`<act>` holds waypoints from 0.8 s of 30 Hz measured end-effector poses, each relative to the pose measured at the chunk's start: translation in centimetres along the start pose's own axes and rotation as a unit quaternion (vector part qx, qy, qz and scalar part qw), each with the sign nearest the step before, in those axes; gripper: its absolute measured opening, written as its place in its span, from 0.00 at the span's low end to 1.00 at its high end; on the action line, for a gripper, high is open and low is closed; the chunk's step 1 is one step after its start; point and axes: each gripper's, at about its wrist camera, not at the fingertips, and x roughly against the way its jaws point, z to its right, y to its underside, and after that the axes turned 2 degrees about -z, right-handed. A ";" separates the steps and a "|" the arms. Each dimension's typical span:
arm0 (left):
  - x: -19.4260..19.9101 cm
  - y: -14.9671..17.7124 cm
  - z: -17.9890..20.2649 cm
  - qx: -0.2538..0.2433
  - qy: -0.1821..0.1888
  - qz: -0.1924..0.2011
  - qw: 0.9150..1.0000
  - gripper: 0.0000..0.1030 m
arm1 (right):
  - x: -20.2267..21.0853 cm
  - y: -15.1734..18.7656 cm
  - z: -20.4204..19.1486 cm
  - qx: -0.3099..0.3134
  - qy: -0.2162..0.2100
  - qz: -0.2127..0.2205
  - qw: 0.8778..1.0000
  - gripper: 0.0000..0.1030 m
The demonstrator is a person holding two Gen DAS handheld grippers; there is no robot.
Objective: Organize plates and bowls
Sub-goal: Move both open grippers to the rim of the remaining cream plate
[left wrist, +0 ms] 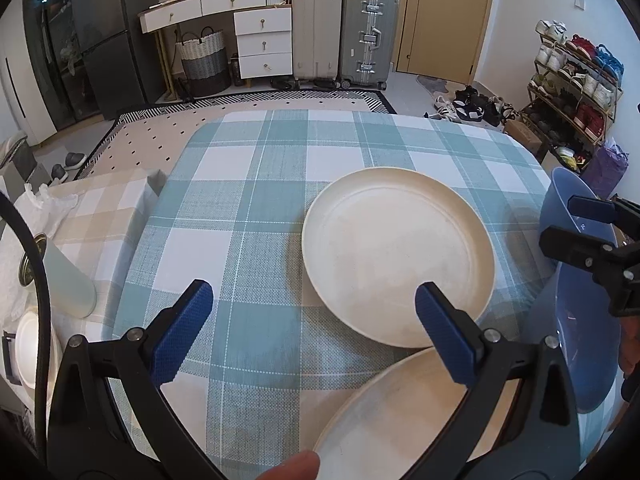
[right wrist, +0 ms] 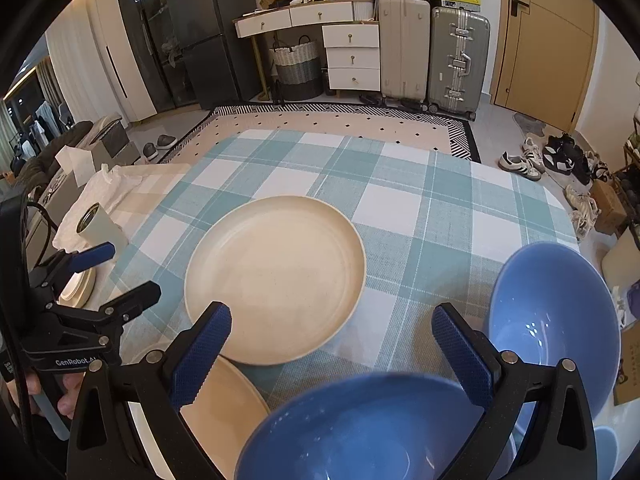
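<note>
Two cream plates lie on the teal checked tablecloth: a far plate point(left wrist: 398, 256) point(right wrist: 276, 278) and a near plate point(left wrist: 392, 420) point(right wrist: 224, 412) partly under my fingers. Two blue bowls stand at the right: one point(right wrist: 556, 320) point(left wrist: 580, 292) at the table's right edge, another point(right wrist: 360, 428) close beneath the right gripper. My left gripper point(left wrist: 314, 332) is open above the cloth, its right finger over the far plate's near rim. My right gripper point(right wrist: 332, 354) is open above the gap between the far plate and the near bowl. Neither holds anything.
On the beige cloth at the left stand a pale cylindrical cup point(right wrist: 98, 226) point(left wrist: 68, 280), a white dish point(right wrist: 78, 286) and crumpled white tissue point(right wrist: 108, 188). The table's far edge point(right wrist: 344, 136) drops to a patterned rug. Shoes lie on the floor at the right.
</note>
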 end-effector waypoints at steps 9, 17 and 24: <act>-2.2 -0.7 -0.2 0.006 -0.008 -0.017 1.000 0.98 | -3.2 -1.6 0.1 0.009 0.013 -0.036 0.999 0.99; -4.4 -0.7 -0.2 0.011 -0.005 -0.039 0.999 0.98 | -6.4 -2.1 0.2 0.022 0.004 -0.089 0.996 0.99; -6.3 -0.5 0.0 0.013 -0.005 -0.053 0.998 0.95 | -7.9 -2.3 -0.4 0.038 0.000 -0.104 0.994 0.98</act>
